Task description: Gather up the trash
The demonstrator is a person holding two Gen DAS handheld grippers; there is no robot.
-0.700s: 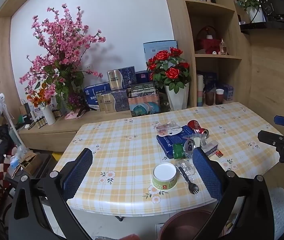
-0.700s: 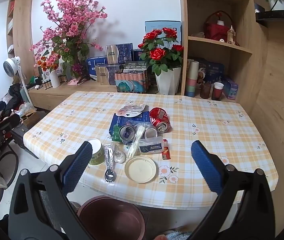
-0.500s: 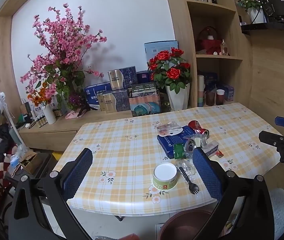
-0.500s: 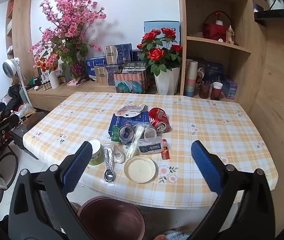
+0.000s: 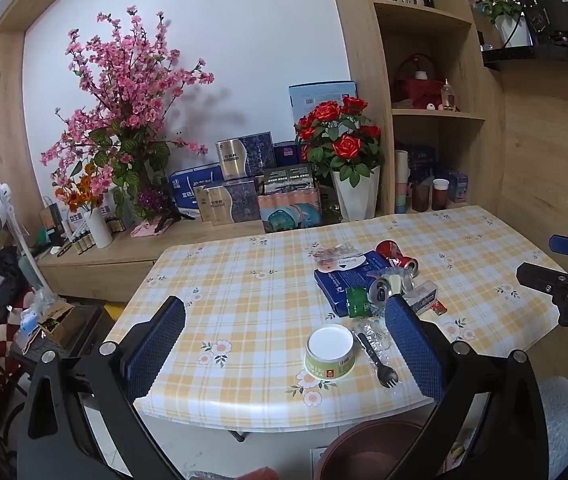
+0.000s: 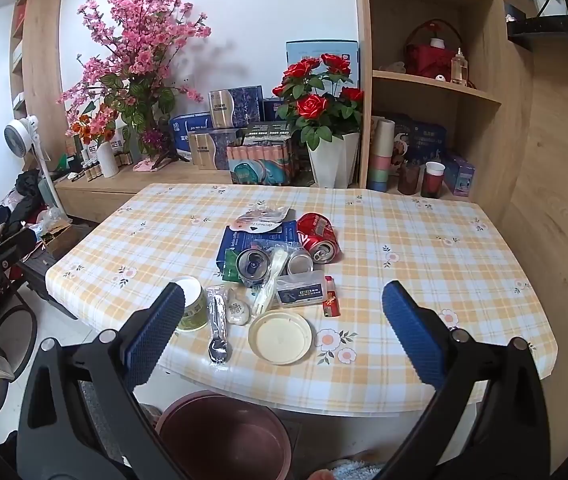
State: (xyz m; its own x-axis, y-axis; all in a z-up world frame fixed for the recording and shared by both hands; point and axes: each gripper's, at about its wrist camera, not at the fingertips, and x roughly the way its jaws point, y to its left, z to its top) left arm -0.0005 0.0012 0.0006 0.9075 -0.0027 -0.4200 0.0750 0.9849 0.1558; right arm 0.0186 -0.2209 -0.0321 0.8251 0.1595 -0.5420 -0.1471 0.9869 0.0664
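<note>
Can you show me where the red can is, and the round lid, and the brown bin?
red can (image 6: 317, 233), right wrist view, on its red side.
round lid (image 6: 281, 336), right wrist view, on its pale middle.
brown bin (image 6: 224, 436), right wrist view, on its inner wall, below the table edge.

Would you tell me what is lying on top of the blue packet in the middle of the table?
On the blue packet lie a white pouch, a silver can and a green sachet; whatever is beneath it is hidden.

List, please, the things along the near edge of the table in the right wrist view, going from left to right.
Green paper cup → wrapped plastic spoon → cream round lid → red lighter.
</note>
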